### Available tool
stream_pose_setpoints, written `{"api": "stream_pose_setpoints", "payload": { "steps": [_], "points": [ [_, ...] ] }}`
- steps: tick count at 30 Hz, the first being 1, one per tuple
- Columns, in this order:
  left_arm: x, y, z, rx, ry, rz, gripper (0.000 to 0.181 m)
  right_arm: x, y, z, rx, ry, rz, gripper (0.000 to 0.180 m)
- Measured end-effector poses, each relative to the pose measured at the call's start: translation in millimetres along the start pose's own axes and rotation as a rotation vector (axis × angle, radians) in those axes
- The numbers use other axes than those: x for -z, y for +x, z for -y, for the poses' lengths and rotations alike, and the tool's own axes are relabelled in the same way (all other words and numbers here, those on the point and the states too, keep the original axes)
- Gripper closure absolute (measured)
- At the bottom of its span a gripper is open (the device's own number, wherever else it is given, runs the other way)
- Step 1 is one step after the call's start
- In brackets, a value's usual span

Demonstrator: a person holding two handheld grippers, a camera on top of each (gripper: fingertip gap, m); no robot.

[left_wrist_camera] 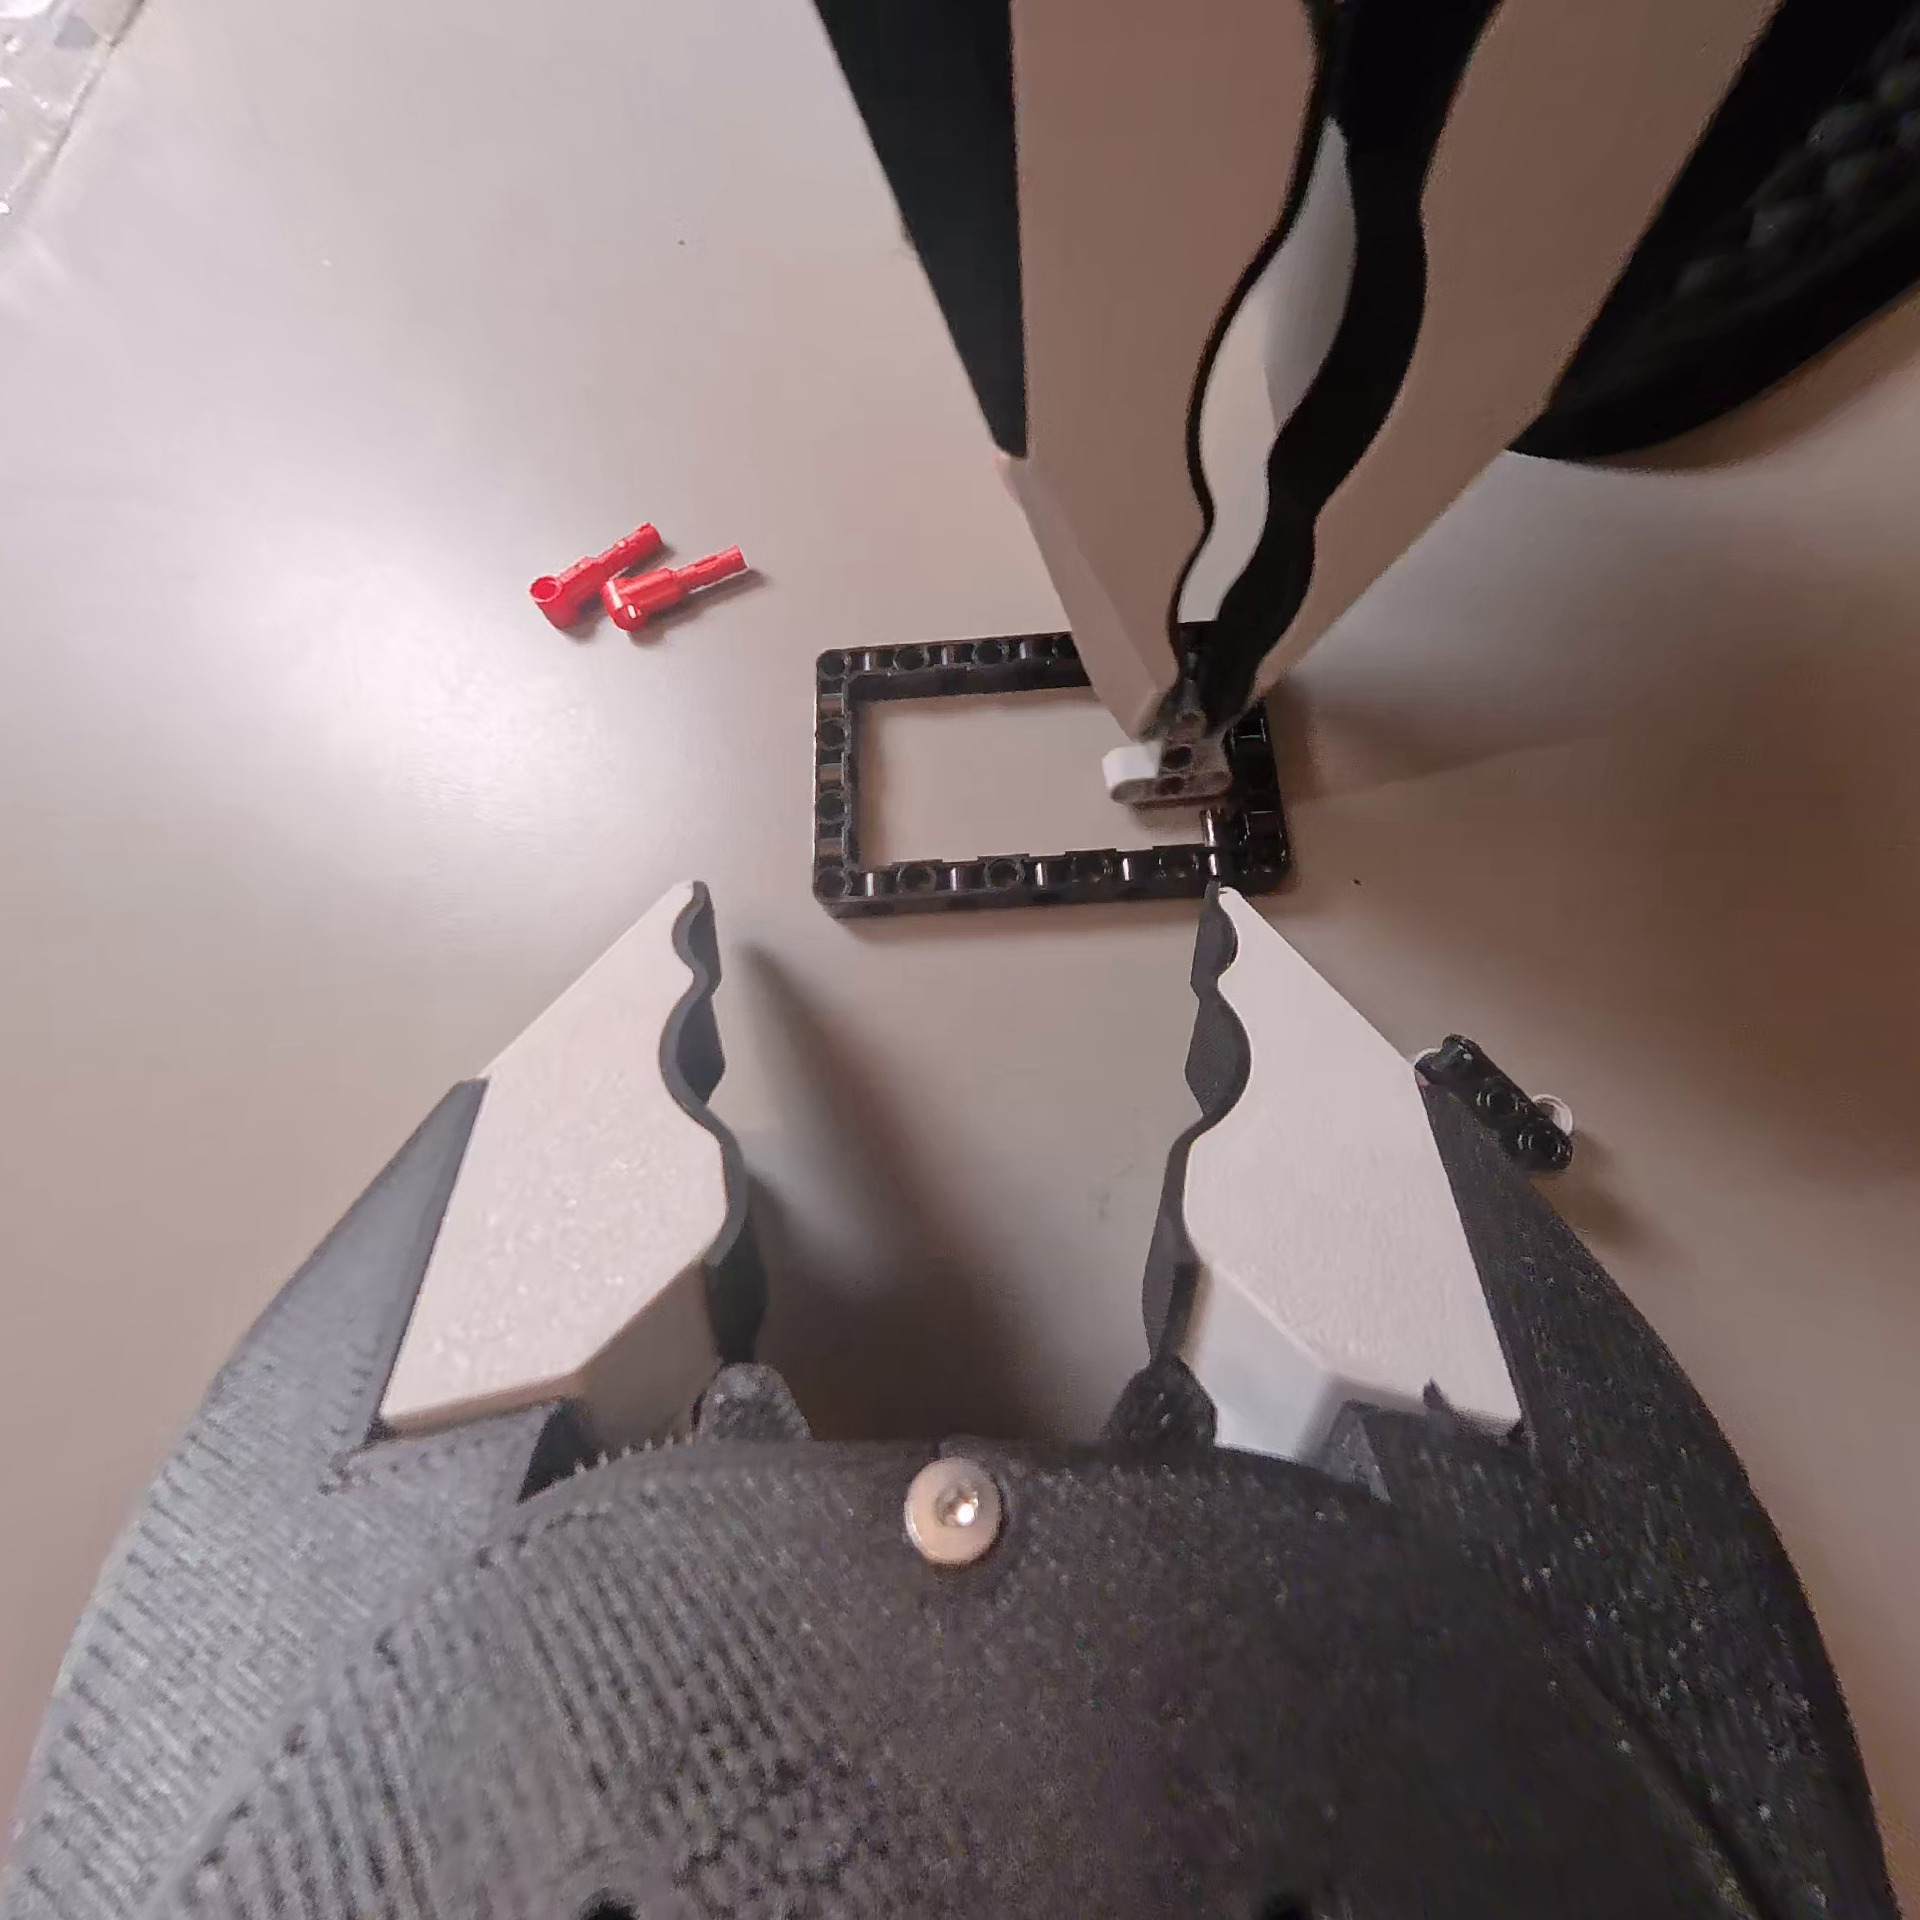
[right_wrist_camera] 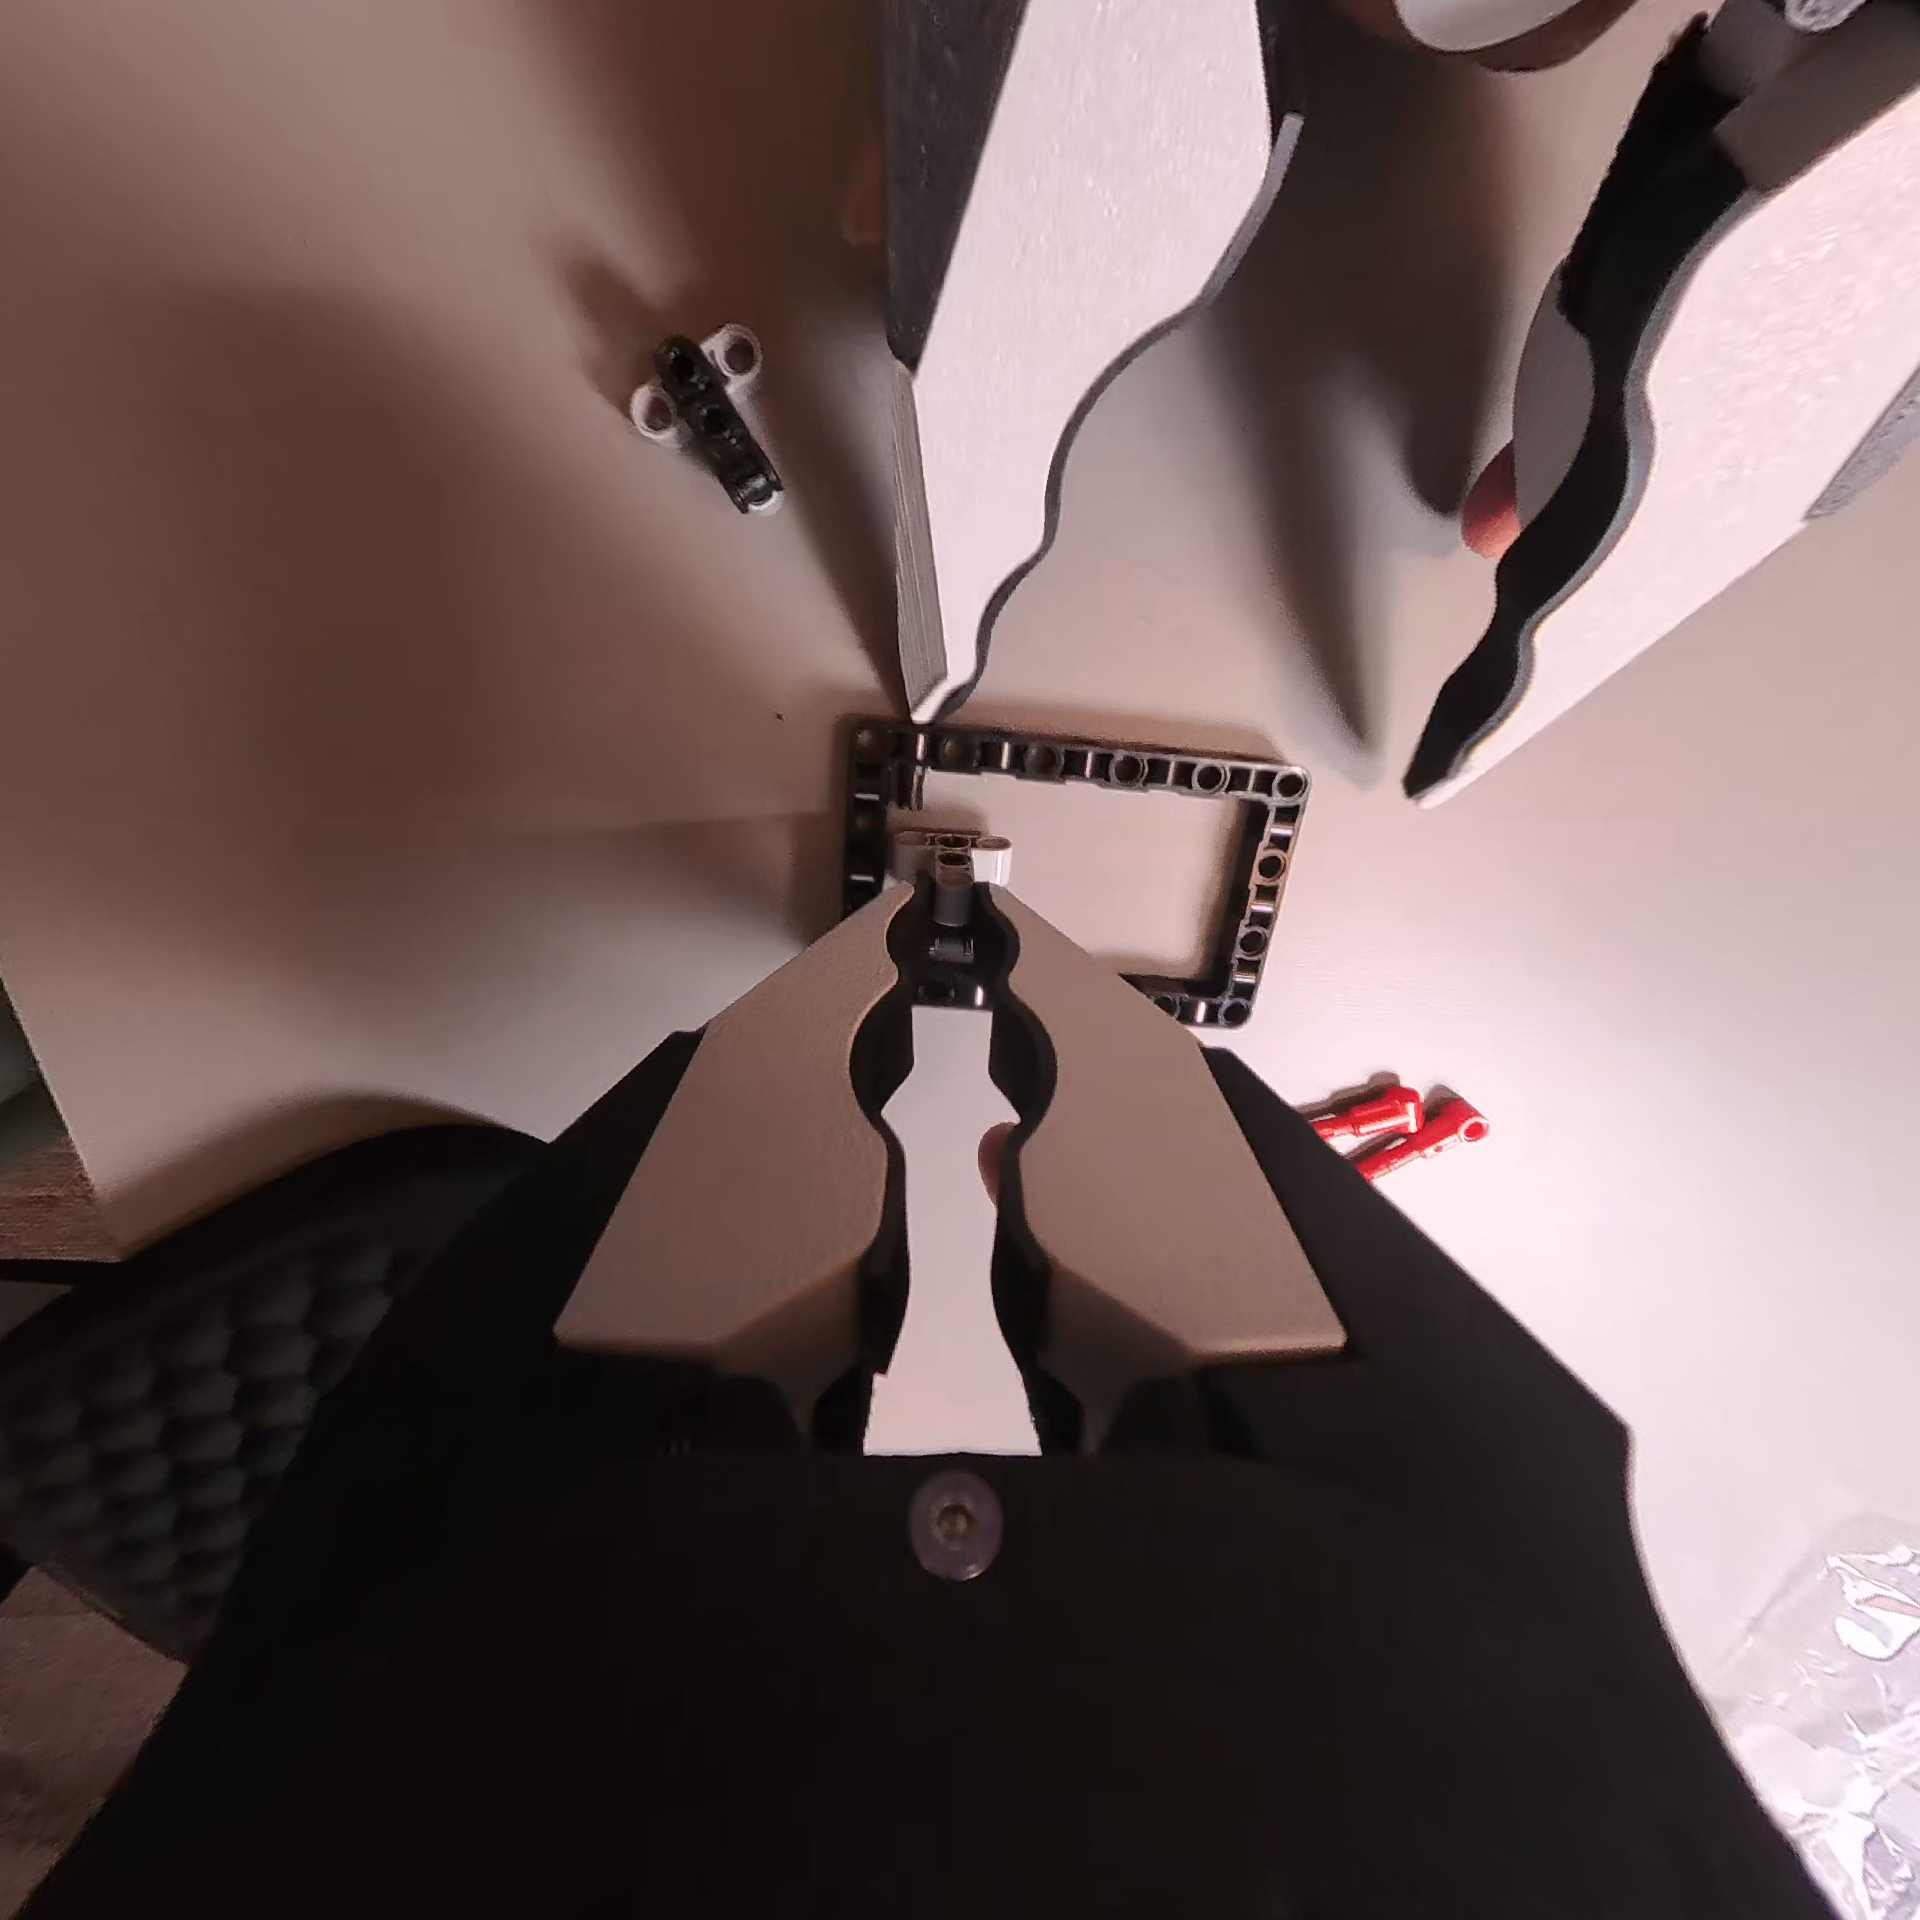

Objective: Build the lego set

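Note:
A black rectangular Lego frame (left_wrist_camera: 1039, 878) lies flat on the pale table. My right gripper (left_wrist_camera: 1195, 707) comes down from the top and is shut on a small grey and white piece (left_wrist_camera: 1153, 769), holding it at the frame's right short side. In the right wrist view the gripper (right_wrist_camera: 951, 899) pinches that piece (right_wrist_camera: 956, 847) over the frame (right_wrist_camera: 1081, 774) near one corner. My left gripper (left_wrist_camera: 956, 904) is open and empty, just in front of the frame's near long side. Its fingers (right_wrist_camera: 1091, 312) reach in from the top of the right wrist view.
Two red pins (left_wrist_camera: 634, 587) lie left of the frame and also show in the right wrist view (right_wrist_camera: 1392, 1127). A small black and white beam assembly (left_wrist_camera: 1507, 1101) lies by my left gripper's right finger. A clear plastic bag (right_wrist_camera: 1849, 1662) lies at the side. The table edge (right_wrist_camera: 42, 1195) shows left. My hands' fingertips stand some 5 cm from each other.

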State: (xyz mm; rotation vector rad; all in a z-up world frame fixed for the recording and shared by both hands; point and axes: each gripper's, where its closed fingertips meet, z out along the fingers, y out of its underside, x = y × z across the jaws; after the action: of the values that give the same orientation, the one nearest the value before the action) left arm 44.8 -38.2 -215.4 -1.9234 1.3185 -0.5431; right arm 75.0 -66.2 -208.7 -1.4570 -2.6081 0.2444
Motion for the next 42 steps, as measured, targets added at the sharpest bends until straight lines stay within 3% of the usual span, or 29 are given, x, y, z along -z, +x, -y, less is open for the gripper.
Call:
{"api": "stream_pose_setpoints", "payload": {
  "steps": [10,19,23,27,35,42],
  "points": [
    [1,0,1,0.061,-0.001,0.096,0.092,-2,-6,5,-0.083,-0.021,-0.045,0.175],
    [5,8,-1,0.087,0.001,0.156,0.107,-1,-9,8,-0.488,0.162,-0.075,0.175],
    [7,11,-3,0.089,-0.001,0.140,0.104,-1,-8,9,-0.561,0.232,-0.086,0.175],
    [8,18,-5,0.114,-0.008,0.095,0.100,0,-8,9,-0.563,0.265,-0.095,0.175],
    [5,32,0,0.025,0.007,0.055,0.092,0,-18,7,-0.363,0.204,-0.079,0.175],
    [3,34,2,0.027,0.006,0.066,0.098,-1,-18,10,-0.368,0.206,-0.054,0.175]
  ]
}}
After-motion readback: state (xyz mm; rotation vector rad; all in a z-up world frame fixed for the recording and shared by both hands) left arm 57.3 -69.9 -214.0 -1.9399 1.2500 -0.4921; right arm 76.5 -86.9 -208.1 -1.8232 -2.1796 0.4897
